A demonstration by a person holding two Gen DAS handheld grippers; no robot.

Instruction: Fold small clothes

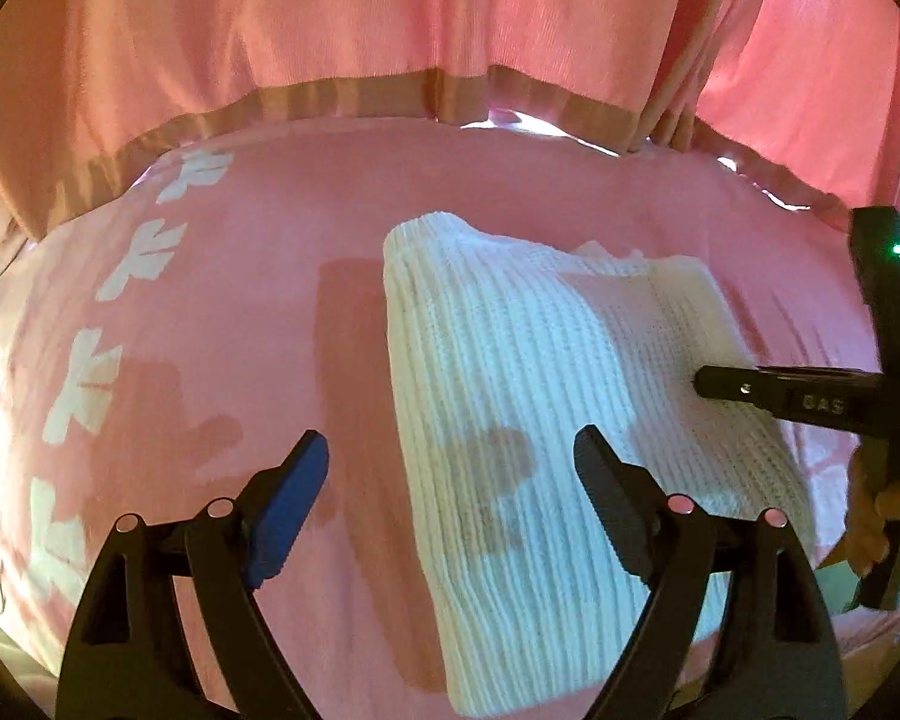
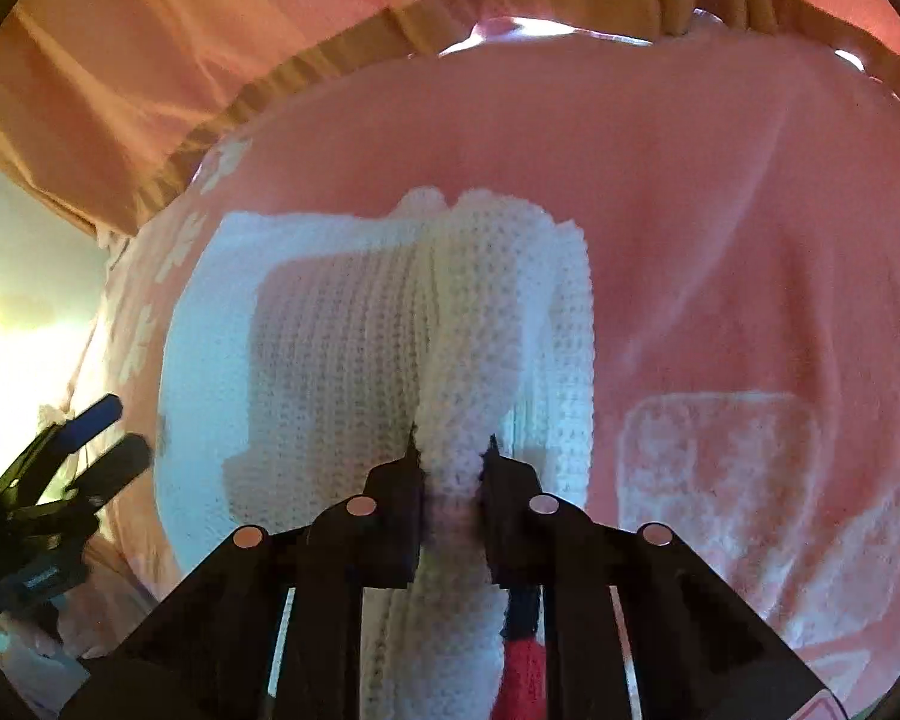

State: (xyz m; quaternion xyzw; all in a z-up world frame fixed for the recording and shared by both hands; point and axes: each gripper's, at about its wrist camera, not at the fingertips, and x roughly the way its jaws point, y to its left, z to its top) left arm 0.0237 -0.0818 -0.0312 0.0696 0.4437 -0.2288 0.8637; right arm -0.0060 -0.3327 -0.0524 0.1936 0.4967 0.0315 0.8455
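Note:
A white knitted garment (image 1: 510, 396) lies partly folded on a pink patterned cloth (image 1: 240, 324). My left gripper (image 1: 450, 480) is open above the garment's left edge and holds nothing. My right gripper (image 2: 453, 468) is shut on a bunched fold of the white garment (image 2: 342, 360) and lifts that fold over the rest. The right gripper (image 1: 714, 387) also shows in the left wrist view, at the garment's right side. The left gripper (image 2: 108, 438) shows at the left edge of the right wrist view.
A pink curtain (image 1: 390, 18) with a tan hem hangs behind the surface. The pink cloth (image 2: 720, 240) has white flower prints on the left and a pale square print (image 2: 720, 480) on the right. A red and dark piece (image 2: 522, 660) shows beneath the right gripper.

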